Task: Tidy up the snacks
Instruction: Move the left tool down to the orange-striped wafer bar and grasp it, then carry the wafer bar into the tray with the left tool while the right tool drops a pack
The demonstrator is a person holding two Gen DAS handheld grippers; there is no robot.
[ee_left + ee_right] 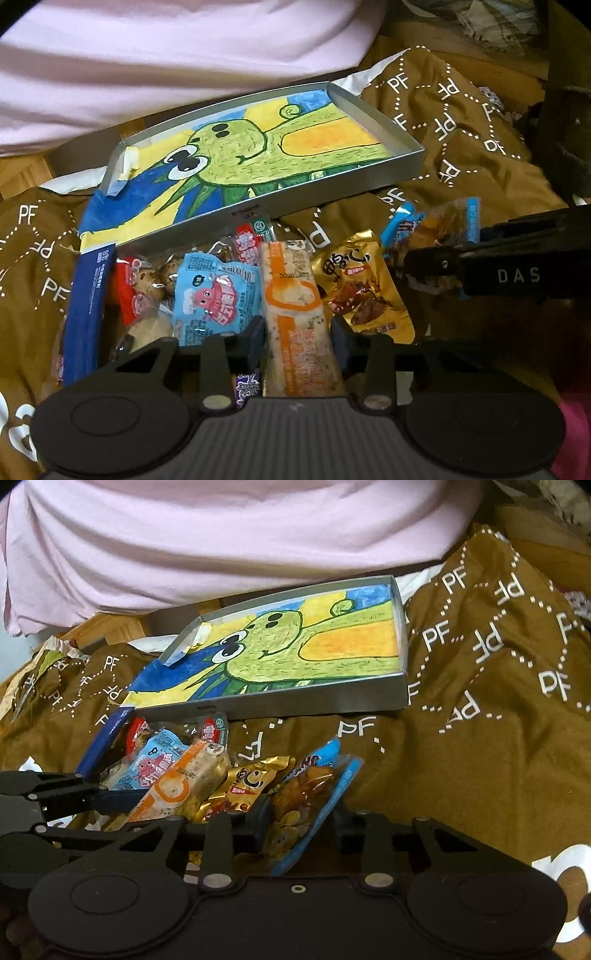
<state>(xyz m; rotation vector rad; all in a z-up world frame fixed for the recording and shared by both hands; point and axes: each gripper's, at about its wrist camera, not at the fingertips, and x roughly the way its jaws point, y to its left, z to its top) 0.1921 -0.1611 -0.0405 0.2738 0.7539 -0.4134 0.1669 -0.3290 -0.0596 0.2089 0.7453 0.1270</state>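
Left gripper (298,334): jaws narrowed on either side of the orange-and-white bar (295,314), one finger at each long edge; the left wrist view cannot settle whether the pads press the wrapper or only flank it.
Orange-and-white bar: a long packet lying lengthwise between the fingers, its far end pointing at the grey tray (384,110), near the middle of the snack heap.
Right gripper (301,825): jaws partly open around the blue-edged clear packet (314,805), which holds brown and yellow pieces; contact of the pads cannot be told.
Blue-edged clear packet: at the right end of the heap, tilted, in front of the tray's near wall.
Gold packet (364,288): just right of the bar, between it and the blue-edged packet, touching both.
Light blue packet (216,291): just left of the bar, printed with a pink cartoon figure.
Red packet (131,291): left of the light blue one, partly buried.
Dark blue box flap (86,314): standing at the left edge of the heap, nearest the tray's open corner.
Grey tray: a shallow box behind the heap, lined with a crayon drawing (266,147) of a green big-eyed creature on yellow and blue; no snacks in it.
Brown cloth (480,738): patterned with white "PF" letters and dotted lines, under the tray and the heap.
Pink garment (221,535): a person's clothing beyond the tray's far wall.
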